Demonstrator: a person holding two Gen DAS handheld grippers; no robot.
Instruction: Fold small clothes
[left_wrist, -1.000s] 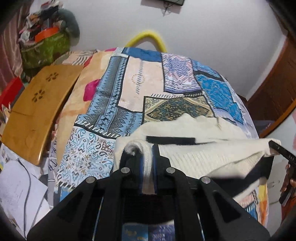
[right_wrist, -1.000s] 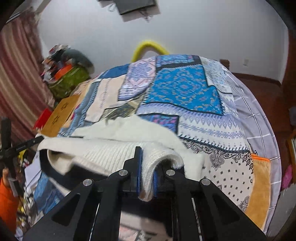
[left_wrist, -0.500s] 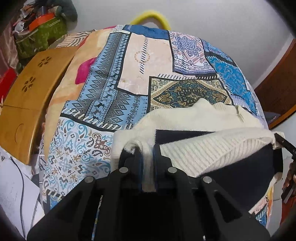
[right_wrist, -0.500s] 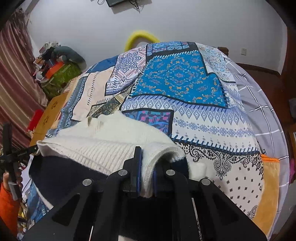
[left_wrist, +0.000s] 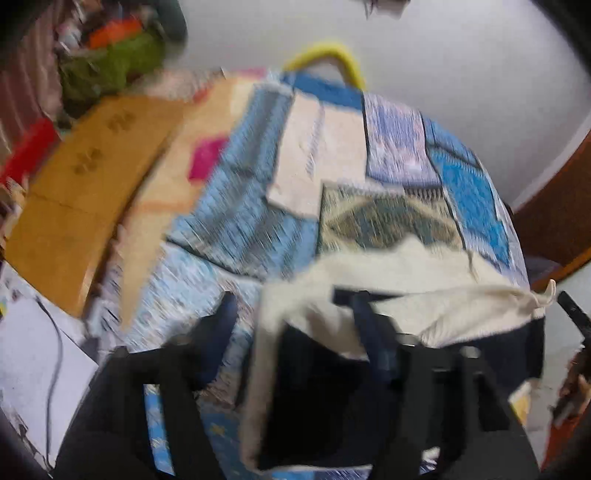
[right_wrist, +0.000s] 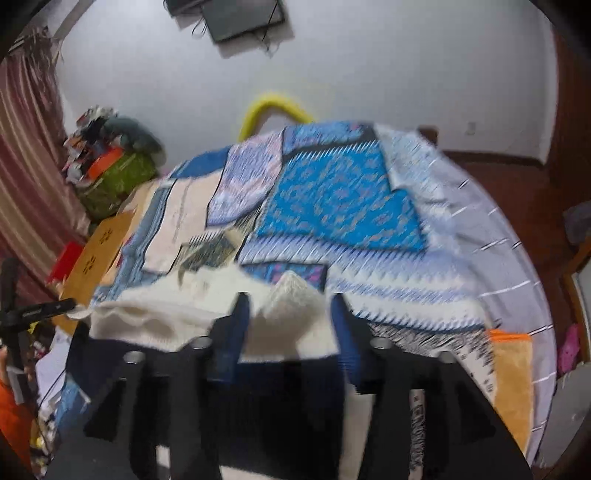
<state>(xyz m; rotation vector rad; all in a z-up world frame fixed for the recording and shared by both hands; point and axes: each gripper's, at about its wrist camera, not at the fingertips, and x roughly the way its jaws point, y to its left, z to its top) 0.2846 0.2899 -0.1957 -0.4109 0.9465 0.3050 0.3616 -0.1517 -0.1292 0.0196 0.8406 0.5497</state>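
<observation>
Presently: cream and navy knitted garment (left_wrist: 388, 266), both claws spreading, on a patchwork bedspread (right_wrist: 340, 199).

Item is lying across the near part of the bed, cream ribbed knit folded over a dark navy panel; both views are blurring. Left claw (left_wrist: 291, 321) is opening, its fingers (left_wrist: 221, 321) standing apart; the garment's cream left edge is hanging between them, and no pad is seen pressing on it. Right claw (right_wrist: 288, 317) is likewise opening, its blue-padded fingers (right_wrist: 238, 328) sitting either side of a peaked cream fold that is resting loose in the gap, touching neither pad clearly. A yellow curved bar (right_wrist: 273, 107) is showing beyond the bed's far edge, and a wooden board (left_wrist: 74, 199) is lying beside the bed on the left.
</observation>
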